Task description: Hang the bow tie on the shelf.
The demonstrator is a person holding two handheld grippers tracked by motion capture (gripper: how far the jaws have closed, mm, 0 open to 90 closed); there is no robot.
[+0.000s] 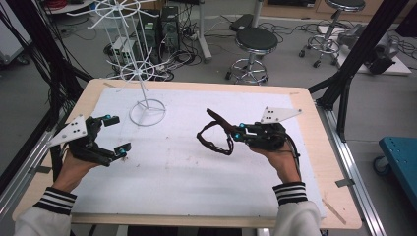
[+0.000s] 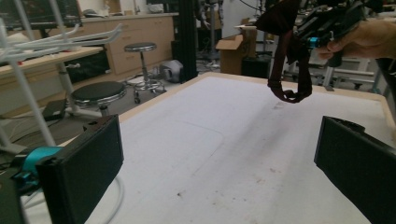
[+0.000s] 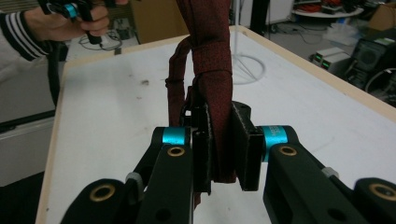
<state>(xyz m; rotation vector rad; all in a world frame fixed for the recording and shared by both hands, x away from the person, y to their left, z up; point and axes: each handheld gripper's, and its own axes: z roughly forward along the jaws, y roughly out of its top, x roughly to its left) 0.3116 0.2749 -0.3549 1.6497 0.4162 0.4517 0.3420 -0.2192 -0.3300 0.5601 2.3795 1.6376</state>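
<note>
Left hand-held gripper (image 1: 112, 133): jaws spread wide, nothing between them, hovering over the left part of the white-covered wooden counter (image 1: 172, 172). In the left gripper view both black pads frame bare counter surface, with the tie hanging farther off.

Just beyond it, toward the far left of the counter, stands the white wire display rack with a ring base and spoked hook wheels (image 1: 146, 105). No item hangs on any hook as far as visible.

Centre-right: dark red fabric necktie with a loop strap (image 1: 216, 135), lifted clear of the counter, dangling from the right hand-held gripper (image 1: 237, 132). Right gripper view shows the jaws pressed together on the tie's wide fabric band (image 3: 219, 70), strap loop hanging to one side. Grip looks firm, the fabric sandwiched flat between the pads.

Progress judgement: pickup done, tie airborne and under control. Probably headed for the rack, which is well apart from the tie. Left to do: carry it across, open or present the loop, likely with the empty left gripper helping, hook it, release. Roughly early-to-mid stage.
</note>
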